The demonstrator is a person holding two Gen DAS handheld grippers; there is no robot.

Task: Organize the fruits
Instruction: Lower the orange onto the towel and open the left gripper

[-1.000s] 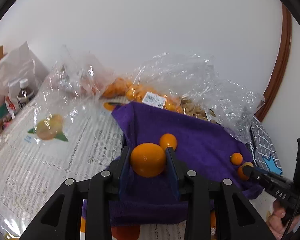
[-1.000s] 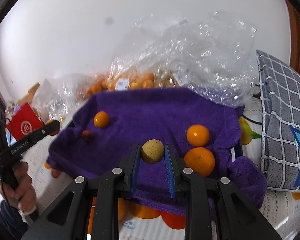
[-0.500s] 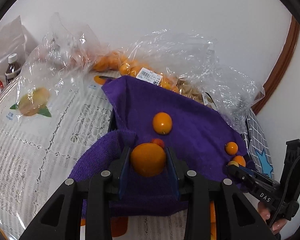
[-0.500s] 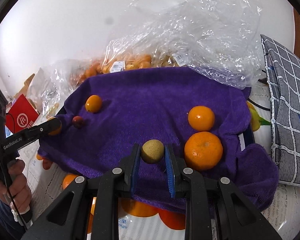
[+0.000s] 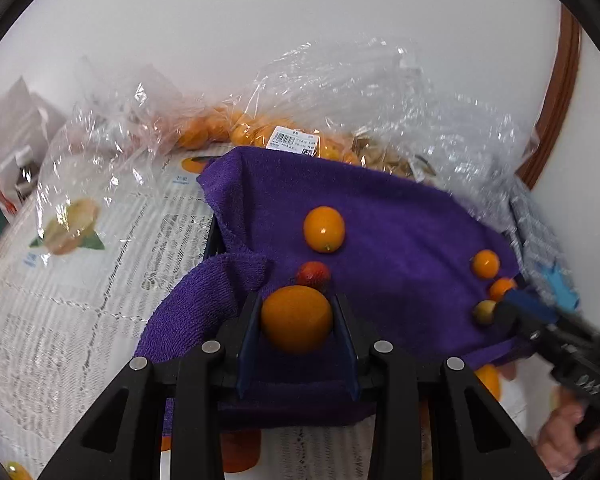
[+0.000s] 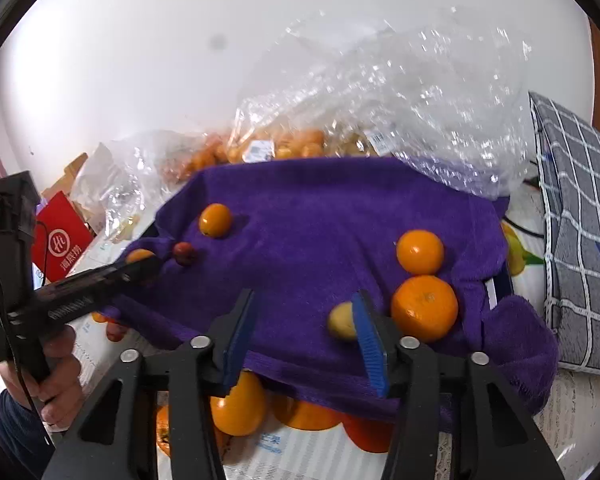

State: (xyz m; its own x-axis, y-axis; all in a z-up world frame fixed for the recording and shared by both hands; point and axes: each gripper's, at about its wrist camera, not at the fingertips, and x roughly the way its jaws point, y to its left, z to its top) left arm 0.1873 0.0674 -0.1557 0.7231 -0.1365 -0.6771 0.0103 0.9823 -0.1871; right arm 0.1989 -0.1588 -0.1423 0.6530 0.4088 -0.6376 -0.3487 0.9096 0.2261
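Holding a round orange fruit (image 5: 296, 319) tight between its blue jaws, the left gripper (image 5: 296, 320) sits low in the middle of the left wrist view. This fruit hangs just over the near edge of a soft purple towel (image 5: 388, 216). Right behind it lies a small red fruit (image 5: 313, 273), and a bit farther up the towel is a small shiny orange fruit (image 5: 324, 229).

In the right wrist view, the right gripper (image 6: 306, 312) is low in the middle and its jaws are spread wide with nothing between them. A little yellow-brown fruit (image 6: 341, 321) rests on the towel, touching the inside of the right-hand jaw. Just to the right of it sits a big orange mandarin (image 6: 425, 308), with a smaller orange mandarin (image 6: 420, 251) just behind that one.

Under the near edge of the towel more orange fruits (image 6: 240, 404) peek out on the white lace cloth (image 5: 60, 312) that covers the bench.

Far back, in the upper part of both views, crinkly clear plastic bags (image 6: 400, 112) full of orange fruit lean by the white wall. A grey checked cushion (image 6: 580, 240) is at the right edge.
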